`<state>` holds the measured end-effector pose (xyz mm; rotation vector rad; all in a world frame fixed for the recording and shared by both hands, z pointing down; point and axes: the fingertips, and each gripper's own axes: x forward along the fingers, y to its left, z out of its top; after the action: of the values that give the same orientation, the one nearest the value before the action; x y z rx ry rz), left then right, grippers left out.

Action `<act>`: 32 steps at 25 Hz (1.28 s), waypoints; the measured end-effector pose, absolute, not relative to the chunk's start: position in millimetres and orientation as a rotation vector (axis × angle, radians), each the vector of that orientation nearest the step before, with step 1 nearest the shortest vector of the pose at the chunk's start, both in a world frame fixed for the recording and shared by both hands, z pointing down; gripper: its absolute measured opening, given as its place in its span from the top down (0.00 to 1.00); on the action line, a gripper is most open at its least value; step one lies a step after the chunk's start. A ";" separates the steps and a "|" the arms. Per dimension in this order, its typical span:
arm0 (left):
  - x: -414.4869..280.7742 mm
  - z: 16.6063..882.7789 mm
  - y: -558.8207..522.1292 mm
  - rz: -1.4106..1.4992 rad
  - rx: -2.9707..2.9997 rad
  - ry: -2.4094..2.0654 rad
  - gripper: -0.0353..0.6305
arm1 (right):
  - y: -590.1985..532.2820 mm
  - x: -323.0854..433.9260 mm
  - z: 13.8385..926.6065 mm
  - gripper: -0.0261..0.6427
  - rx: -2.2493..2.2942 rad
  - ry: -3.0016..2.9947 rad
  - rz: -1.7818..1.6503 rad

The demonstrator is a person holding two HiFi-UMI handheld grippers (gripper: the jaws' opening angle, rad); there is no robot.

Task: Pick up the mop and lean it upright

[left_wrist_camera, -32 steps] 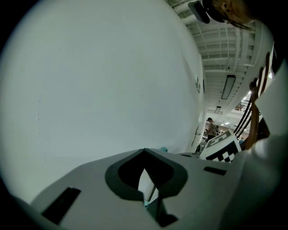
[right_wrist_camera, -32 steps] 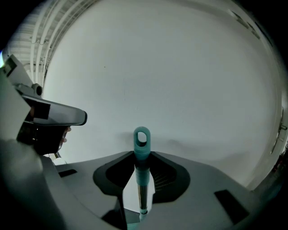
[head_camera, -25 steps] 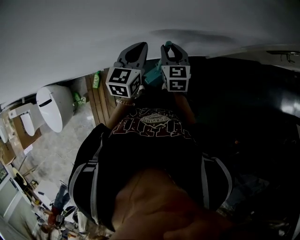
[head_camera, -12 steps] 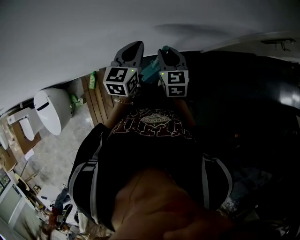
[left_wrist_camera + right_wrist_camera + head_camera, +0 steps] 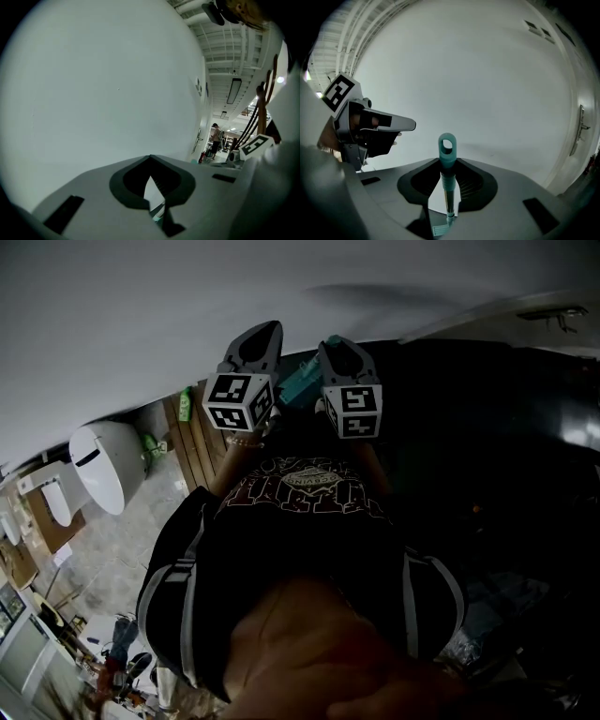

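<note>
Now one mop (image 5: 446, 154) stands between right gripper's (image 5: 445, 187) parted, narrowing jaws; left gripper (image 5: 152, 185) gapes.

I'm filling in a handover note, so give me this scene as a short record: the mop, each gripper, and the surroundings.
mop: teal mop handle stands upright, hang loop on top, in front of the white wall; whether it touches the wall cannot be told
right gripper: jaws apart, handle in line with the gap, not clamped
left gripper: jaws apart, nothing held
surroundings: toilet at the left of the head view
</note>
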<state>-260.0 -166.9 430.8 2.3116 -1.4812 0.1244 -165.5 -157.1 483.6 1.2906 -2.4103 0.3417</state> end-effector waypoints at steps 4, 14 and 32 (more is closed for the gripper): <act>-256.6 428.9 -168.2 0.122 2.321 -1.479 0.89 | -155.2 -152.9 462.4 0.79 1.338 -2.436 0.346; -239.1 418.0 -168.3 0.079 2.353 -1.460 0.89 | -149.1 -134.3 405.8 0.79 1.376 -2.509 0.288; -236.9 413.0 -175.3 0.060 2.391 -1.442 0.89 | -153.3 -130.9 404.8 0.79 1.384 -2.476 0.260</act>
<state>-236.9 -175.3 413.0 2.3911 -1.4419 0.0596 -130.9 -153.3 404.8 1.3844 -2.4761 0.2595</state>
